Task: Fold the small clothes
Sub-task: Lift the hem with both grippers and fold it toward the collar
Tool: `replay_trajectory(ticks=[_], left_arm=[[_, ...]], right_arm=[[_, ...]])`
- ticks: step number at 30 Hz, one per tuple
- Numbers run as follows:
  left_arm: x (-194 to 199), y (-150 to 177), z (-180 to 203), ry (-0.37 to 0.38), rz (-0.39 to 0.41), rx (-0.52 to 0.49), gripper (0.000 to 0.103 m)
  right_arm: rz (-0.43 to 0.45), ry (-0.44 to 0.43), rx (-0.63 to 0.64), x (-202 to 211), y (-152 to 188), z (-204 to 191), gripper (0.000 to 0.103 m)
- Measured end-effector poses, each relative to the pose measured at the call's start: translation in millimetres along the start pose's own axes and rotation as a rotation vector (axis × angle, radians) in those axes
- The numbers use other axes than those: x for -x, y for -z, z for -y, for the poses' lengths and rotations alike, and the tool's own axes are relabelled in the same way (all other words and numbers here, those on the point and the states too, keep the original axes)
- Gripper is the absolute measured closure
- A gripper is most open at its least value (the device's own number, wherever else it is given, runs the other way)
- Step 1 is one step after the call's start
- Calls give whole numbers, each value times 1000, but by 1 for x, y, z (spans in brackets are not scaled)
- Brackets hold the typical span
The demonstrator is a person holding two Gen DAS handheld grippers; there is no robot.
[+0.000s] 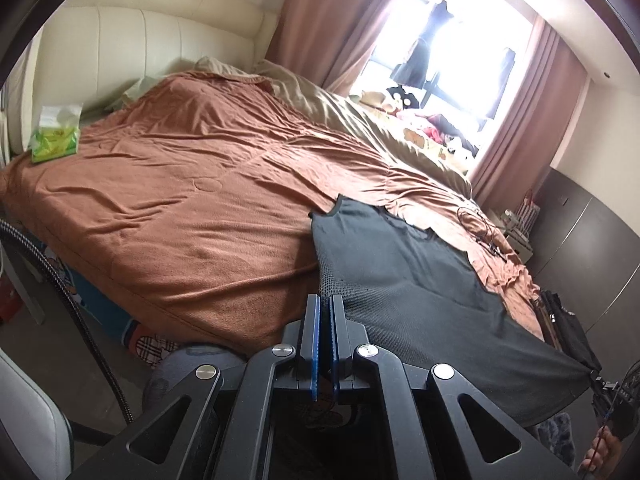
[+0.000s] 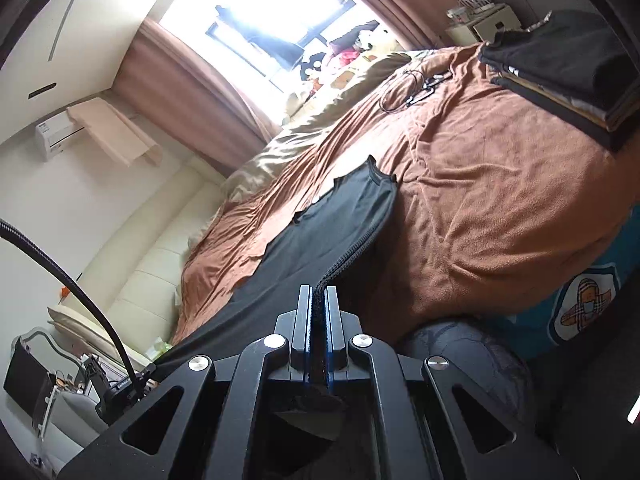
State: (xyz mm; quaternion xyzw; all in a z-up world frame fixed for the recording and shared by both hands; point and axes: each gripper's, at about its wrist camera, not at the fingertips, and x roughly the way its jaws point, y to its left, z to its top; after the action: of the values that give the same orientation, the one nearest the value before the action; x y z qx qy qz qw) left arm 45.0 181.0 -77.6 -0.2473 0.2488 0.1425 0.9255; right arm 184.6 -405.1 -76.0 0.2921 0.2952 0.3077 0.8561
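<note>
Dark garment (image 1: 400, 264) across brown bedspread (image 1: 180, 200), hem corners in both grippers' jaws

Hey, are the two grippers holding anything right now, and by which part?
Yes. Both are shut on the dark shirt: the left gripper and the right gripper each pinch one corner of its near edge, while its far end lies on the bed.

Blown-out glare from the window (image 1: 448, 36) backlights both views; fisheye edges curve darkly.
</note>
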Motion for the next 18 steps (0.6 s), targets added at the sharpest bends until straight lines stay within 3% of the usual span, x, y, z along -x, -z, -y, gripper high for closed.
replay_trajectory(ticks=[9,18], left_arm=[[18,2,3,5,27,-11,99],[-3,-4,4,-11,21,-12,99]], right_arm=[[19,-19,14,5,6,9,101],[20,3,8,-8,-2,15,101]])
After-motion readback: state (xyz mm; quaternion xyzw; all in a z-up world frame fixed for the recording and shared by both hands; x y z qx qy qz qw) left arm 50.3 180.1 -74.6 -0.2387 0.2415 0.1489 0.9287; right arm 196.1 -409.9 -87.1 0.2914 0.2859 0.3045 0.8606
